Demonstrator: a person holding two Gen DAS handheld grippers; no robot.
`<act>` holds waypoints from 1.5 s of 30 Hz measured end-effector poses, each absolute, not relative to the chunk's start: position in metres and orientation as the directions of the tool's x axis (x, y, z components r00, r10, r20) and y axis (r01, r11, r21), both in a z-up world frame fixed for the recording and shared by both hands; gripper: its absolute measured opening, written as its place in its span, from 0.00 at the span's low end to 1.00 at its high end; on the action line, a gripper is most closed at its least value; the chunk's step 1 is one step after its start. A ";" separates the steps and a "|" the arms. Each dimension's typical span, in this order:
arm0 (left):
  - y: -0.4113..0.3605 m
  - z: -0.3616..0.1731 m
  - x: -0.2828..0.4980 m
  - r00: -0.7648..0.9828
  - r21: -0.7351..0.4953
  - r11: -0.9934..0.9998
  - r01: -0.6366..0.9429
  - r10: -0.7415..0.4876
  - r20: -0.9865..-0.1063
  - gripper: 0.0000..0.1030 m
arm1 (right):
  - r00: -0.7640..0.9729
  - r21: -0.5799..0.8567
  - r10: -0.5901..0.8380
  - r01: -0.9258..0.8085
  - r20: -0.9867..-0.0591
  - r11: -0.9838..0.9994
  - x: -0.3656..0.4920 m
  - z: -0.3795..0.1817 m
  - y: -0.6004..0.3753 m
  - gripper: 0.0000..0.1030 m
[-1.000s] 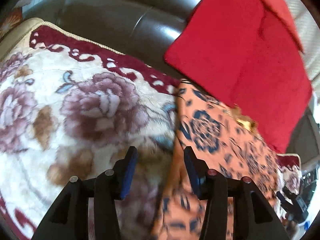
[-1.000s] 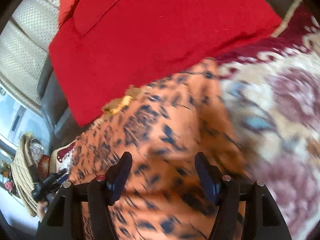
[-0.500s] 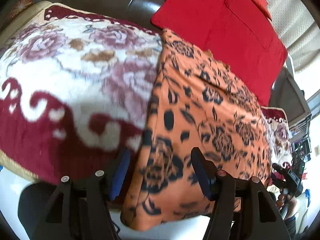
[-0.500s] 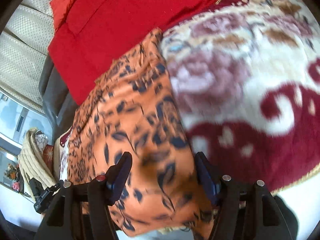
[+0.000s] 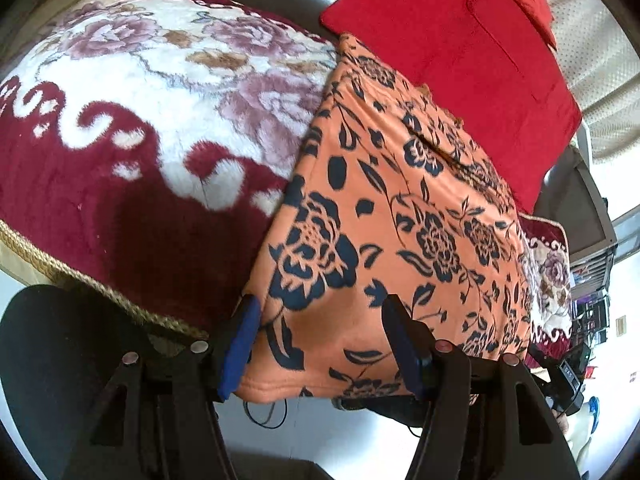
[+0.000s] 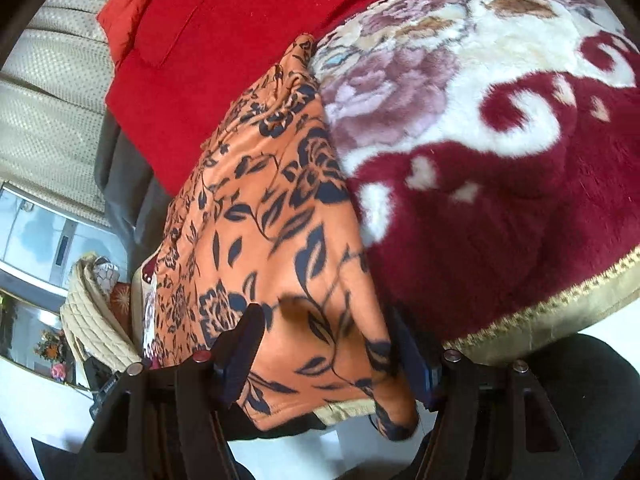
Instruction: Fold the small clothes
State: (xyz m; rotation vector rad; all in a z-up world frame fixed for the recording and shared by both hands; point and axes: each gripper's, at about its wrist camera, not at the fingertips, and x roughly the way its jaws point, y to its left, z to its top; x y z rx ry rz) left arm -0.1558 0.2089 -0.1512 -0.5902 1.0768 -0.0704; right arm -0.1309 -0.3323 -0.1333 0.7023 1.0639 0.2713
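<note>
Orange floral garment (image 5: 392, 216): draped over plush floral blanket (image 5: 168, 112), hem overhanging front edge. Left gripper (image 5: 320, 344), right gripper (image 6: 328, 348): jaws spread, straddling hem, gripping nothing; probably poised to pinch for folding.

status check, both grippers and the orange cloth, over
Left gripper open, straddling the orange cloth hem. Right gripper open, same hem, nothing pinched. Cloth flat on the floral blanket, hem over the edge. Red cushion behind, clear.
</note>
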 end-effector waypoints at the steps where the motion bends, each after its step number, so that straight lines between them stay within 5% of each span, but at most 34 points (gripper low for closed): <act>1: 0.207 -0.153 -0.156 0.481 -0.481 0.848 -0.225 -0.333 -0.811 0.62 | 0.474 0.642 0.524 0.122 -0.708 0.757 -0.132 -0.134 -0.333 0.63; 4: 0.204 -0.158 -0.156 0.460 -0.450 0.860 -0.240 -0.308 -0.833 0.62 | 0.446 0.605 0.499 0.130 -0.743 0.786 -0.131 -0.137 -0.329 0.36; 15: 0.206 -0.175 -0.155 0.397 -0.413 0.871 -0.268 -0.291 -0.871 0.59 | 0.412 0.548 0.460 0.124 -0.787 0.827 -0.125 -0.137 -0.316 0.41; 16: 0.205 -0.175 -0.154 0.391 -0.398 0.878 -0.266 -0.279 -0.877 0.32 | 0.408 0.532 0.446 0.122 -0.797 0.838 -0.124 -0.136 -0.313 0.34; 17: 0.205 -0.176 -0.154 0.373 -0.372 0.887 -0.272 -0.260 -0.891 0.15 | 0.397 0.523 0.442 0.121 -0.805 0.844 -0.123 -0.135 -0.311 0.13; 18: 0.209 -0.174 -0.155 0.379 -0.410 0.872 -0.267 -0.297 -0.877 0.06 | 0.393 0.539 0.459 0.119 -0.797 0.834 -0.123 -0.133 -0.311 0.07; 24: 0.218 -0.083 -0.186 0.627 -0.477 0.869 -0.130 -0.301 -0.718 0.04 | 0.530 0.617 0.515 0.020 -0.674 0.787 -0.135 -0.060 -0.322 0.07; 30: 0.220 -0.148 -0.167 0.452 -0.453 0.856 -0.250 -0.311 -0.836 0.03 | 0.446 0.645 0.535 0.138 -0.718 0.751 -0.119 -0.114 -0.331 0.07; 37: 0.215 -0.082 -0.182 0.646 -0.509 0.850 -0.134 -0.314 -0.695 0.03 | 0.541 0.739 0.618 0.009 -0.570 0.673 -0.127 -0.064 -0.335 0.07; 45: 0.216 -0.131 -0.165 0.530 -0.492 0.841 -0.224 -0.319 -0.786 0.03 | 0.496 0.751 0.626 0.085 -0.603 0.655 -0.117 -0.102 -0.333 0.07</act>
